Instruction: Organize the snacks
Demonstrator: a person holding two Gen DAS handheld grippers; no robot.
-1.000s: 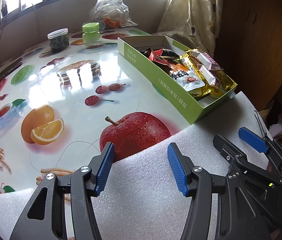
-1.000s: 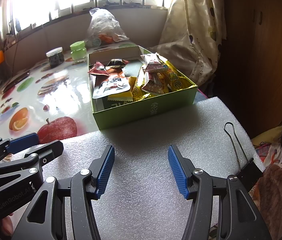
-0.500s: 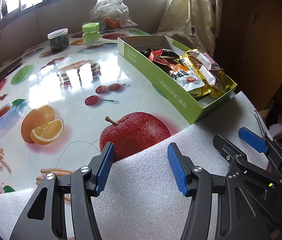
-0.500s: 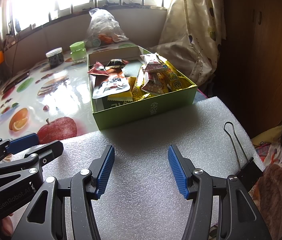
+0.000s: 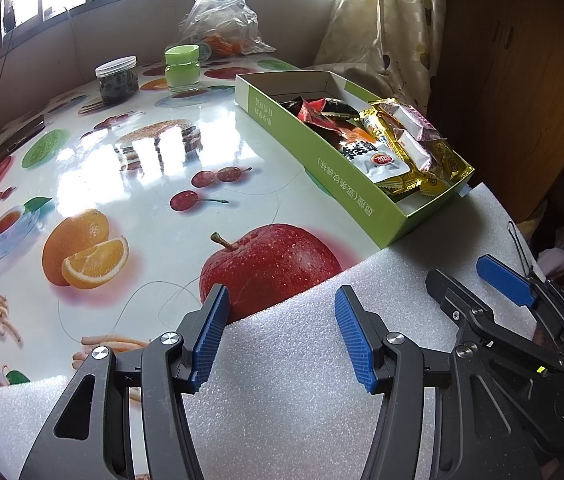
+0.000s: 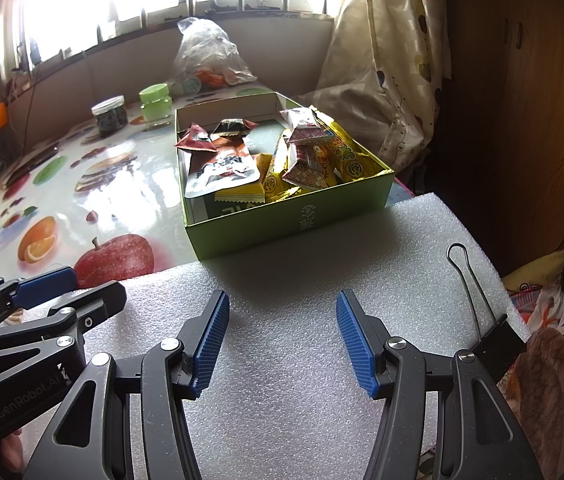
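A green cardboard box [image 5: 323, 164] [image 6: 293, 220] stands on the fruit-print table, holding several snack packets: red and dark pouches [image 6: 202, 142], a white pouch [image 5: 377, 160] [image 6: 222, 172], gold-wrapped bars [image 6: 345, 160] and pink-patterned packets [image 5: 409, 118] [image 6: 305, 164]. My left gripper [image 5: 280, 332] hovers open over a white foam sheet [image 5: 289, 392], short of the box, nothing between its blue pads. My right gripper [image 6: 282, 332] is likewise open and empty above the foam sheet [image 6: 282, 360], the box straight ahead. Each gripper shows at the edge of the other's view.
A dark-filled jar [image 5: 117, 80] and a green-lidded jar [image 5: 181, 68] stand at the table's far side beside a clear plastic bag [image 5: 222, 20]. A black binder clip [image 6: 493, 336] lies on the foam's right edge. Curtain and wooden cabinet close the right side.
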